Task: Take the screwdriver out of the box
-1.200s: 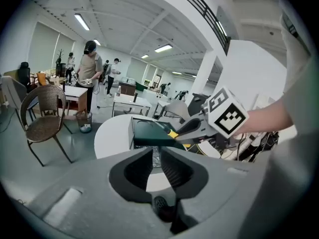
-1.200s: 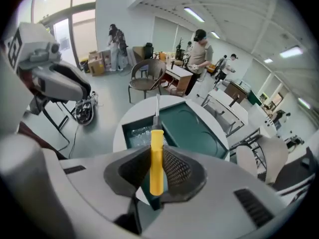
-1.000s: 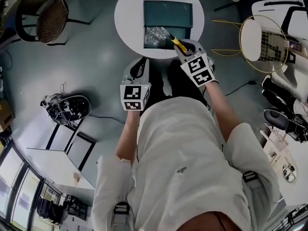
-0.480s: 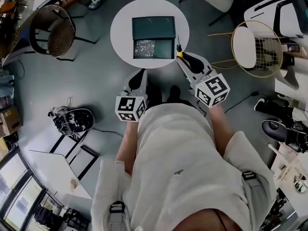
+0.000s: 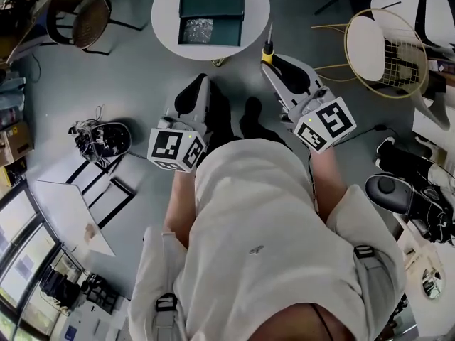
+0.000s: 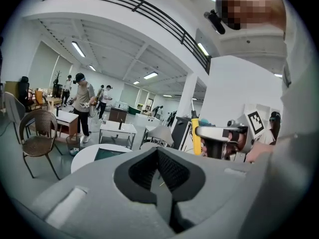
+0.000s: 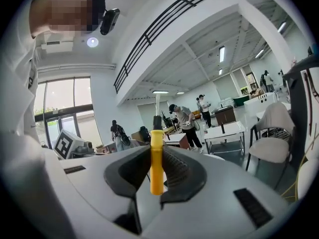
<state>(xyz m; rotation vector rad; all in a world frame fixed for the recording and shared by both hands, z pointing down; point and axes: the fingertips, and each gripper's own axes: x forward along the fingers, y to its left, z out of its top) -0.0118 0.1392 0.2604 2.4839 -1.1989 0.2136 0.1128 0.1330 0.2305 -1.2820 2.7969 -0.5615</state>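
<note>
My right gripper (image 5: 272, 57) is shut on a screwdriver (image 5: 267, 47) with a yellow handle and a thin metal shaft. It holds the tool in the air, just off the near right edge of the round white table (image 5: 252, 16). In the right gripper view the yellow handle (image 7: 157, 159) stands upright between the pads of that gripper (image 7: 155, 172). The dark green box (image 5: 211, 13) lies open on the table with a crinkled clear bag (image 5: 195, 30) in it. My left gripper (image 5: 193, 91) hangs short of the table, shut and empty (image 6: 158, 169). From it I see the screwdriver (image 6: 196, 133) at the right.
A wicker chair (image 5: 85, 9) stands left of the table and a wire-frame chair with a white seat (image 5: 380, 48) to its right. A tangle of gear and cables (image 5: 103, 139) lies on the floor at the left, beside a white board (image 5: 67, 215). People (image 6: 82, 101) stand far off.
Both grippers have drawn back from the table and risen. The right one has carried the screwdriver from over the box to beyond the table's edge.
</note>
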